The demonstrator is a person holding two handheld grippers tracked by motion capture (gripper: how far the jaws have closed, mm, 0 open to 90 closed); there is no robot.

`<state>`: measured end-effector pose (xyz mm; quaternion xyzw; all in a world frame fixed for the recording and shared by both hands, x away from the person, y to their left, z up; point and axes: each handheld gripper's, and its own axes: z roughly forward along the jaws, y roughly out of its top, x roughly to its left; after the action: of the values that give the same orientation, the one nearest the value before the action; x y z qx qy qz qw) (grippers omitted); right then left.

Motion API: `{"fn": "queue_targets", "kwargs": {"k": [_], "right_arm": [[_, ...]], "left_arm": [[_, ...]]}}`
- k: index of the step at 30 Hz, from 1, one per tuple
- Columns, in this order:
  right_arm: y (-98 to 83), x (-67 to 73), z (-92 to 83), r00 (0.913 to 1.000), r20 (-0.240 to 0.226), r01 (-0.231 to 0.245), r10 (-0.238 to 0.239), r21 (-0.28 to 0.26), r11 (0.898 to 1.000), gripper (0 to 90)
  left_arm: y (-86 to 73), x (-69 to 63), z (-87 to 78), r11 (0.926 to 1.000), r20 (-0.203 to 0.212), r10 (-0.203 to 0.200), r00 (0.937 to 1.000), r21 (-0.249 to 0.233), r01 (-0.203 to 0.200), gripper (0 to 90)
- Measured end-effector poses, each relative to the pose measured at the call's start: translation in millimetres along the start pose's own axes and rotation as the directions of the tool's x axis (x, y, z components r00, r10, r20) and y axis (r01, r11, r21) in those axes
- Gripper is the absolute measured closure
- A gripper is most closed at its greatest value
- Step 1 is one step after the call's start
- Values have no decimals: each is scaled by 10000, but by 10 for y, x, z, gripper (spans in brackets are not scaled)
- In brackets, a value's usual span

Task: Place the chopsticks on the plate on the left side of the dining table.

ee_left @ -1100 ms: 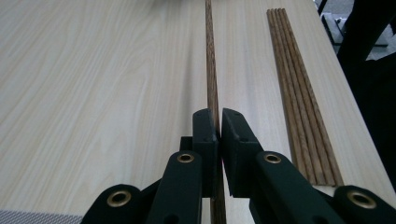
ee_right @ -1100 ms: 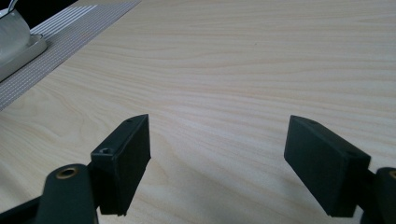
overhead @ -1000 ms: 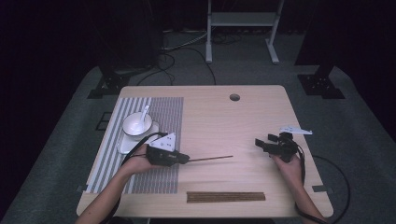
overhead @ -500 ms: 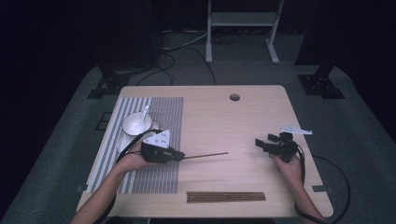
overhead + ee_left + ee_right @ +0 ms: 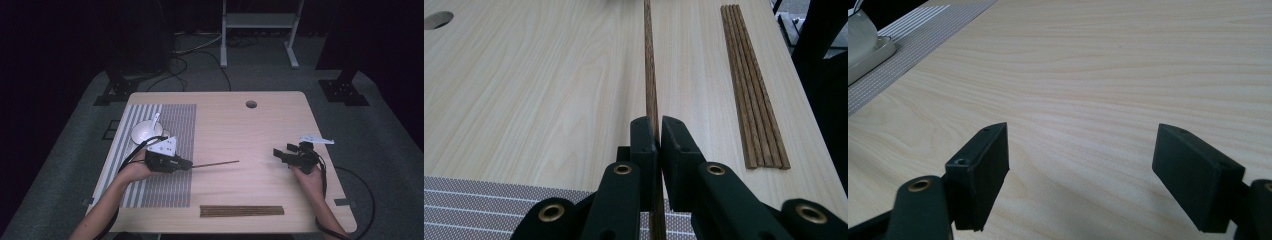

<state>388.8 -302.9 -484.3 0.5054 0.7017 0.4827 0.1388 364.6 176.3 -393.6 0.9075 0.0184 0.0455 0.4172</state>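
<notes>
Chopstick (image 5: 651, 75) clamped in my left gripper (image 5: 659, 132); right gripper (image 5: 1080, 175) gapes empty. I keep it level toward the placemat (image 5: 172, 150).

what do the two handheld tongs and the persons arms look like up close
Both are matte black. The left tongs have two flat rectangular black pads on arms with brass-coloured rivets, a white three-cornered plate on top and a black cable. The right tongs have blocky black pads, a brass rivet and a black cable looping off the table edge. Both forearms are bare, no sleeves.
</notes>
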Motion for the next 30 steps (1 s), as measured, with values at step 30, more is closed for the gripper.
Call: {"fn": "queue_targets", "kwargs": {"k": [30], "right_arm": [[1,-4,0,10000,37,-61,61,-9,10000,213]], "left_arm": [[-143,90,-246,9998,-86,143,9999,134,-142,843]]}}
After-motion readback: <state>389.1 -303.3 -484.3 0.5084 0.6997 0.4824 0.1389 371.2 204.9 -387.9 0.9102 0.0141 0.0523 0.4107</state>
